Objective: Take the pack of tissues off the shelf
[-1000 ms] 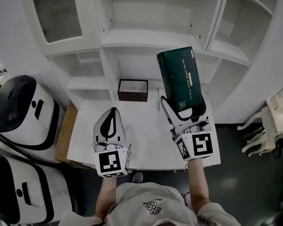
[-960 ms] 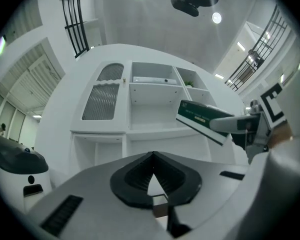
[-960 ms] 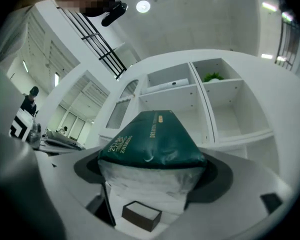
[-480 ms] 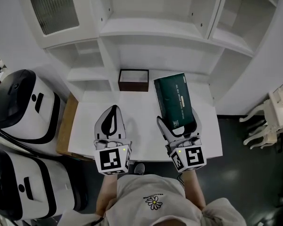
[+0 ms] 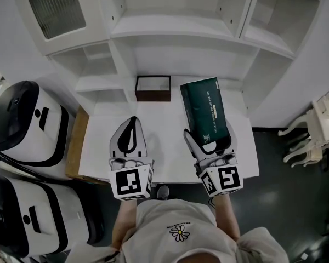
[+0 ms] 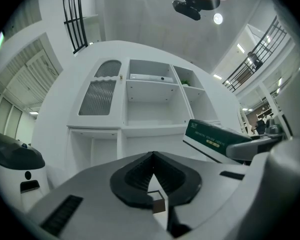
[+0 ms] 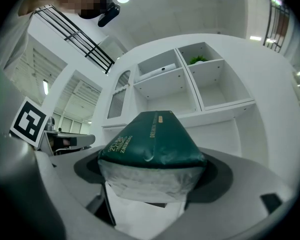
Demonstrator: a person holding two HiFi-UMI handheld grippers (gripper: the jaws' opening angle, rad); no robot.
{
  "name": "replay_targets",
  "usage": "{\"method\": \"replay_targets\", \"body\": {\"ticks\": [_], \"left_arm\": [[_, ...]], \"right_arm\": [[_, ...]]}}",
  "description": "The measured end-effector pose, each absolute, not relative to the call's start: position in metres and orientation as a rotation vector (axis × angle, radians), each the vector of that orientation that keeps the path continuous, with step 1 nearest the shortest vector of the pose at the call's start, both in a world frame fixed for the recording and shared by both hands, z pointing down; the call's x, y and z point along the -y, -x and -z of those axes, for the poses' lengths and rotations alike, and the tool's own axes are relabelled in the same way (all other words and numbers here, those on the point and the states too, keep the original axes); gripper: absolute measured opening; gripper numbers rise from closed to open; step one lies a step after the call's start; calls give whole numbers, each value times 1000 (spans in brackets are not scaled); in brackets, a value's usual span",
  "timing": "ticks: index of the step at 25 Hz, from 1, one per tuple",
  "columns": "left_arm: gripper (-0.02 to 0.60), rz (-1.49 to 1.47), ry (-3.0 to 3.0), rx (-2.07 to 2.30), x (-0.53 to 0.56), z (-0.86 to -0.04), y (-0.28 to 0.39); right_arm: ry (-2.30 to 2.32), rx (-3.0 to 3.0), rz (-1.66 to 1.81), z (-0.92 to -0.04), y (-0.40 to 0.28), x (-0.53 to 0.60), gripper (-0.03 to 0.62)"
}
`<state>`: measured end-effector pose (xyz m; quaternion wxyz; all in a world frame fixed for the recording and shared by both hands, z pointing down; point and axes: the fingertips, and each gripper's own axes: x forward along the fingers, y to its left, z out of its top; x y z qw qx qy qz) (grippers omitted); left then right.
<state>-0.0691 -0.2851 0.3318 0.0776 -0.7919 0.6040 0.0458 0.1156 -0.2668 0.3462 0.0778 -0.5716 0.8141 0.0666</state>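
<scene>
The dark green pack of tissues (image 5: 206, 110) is clamped at its near end by my right gripper (image 5: 209, 142), which is shut on it above the white table (image 5: 164, 147), in front of the shelf unit (image 5: 175, 32). In the right gripper view the pack (image 7: 151, 150) fills the space between the jaws, its pale end toward the camera. My left gripper (image 5: 129, 138) hovers over the table's left part, shut with nothing held; in the left gripper view its fingertips (image 6: 152, 160) meet at a point. The pack (image 6: 215, 140) also shows at that view's right.
A small dark open box (image 5: 153, 88) sits at the back of the table under the lowest shelf. Two large white and black machines (image 5: 22, 125) stand to the left. White chairs (image 5: 318, 136) stand at the right. The shelf compartments (image 7: 185, 84) look bare apart from a small plant.
The pack has come down and toward me from the shelf front over the last second, then held nearly still. The left gripper has hardly moved.
</scene>
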Motion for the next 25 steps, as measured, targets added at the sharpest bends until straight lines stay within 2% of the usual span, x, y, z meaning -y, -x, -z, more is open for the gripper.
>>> {"method": "replay_targets", "body": {"ticks": [25], "left_arm": [[0,-146,2380,-1819,292,-335,81]], "right_arm": [[1734,-2397,-183,-342,-117,273,465]]}}
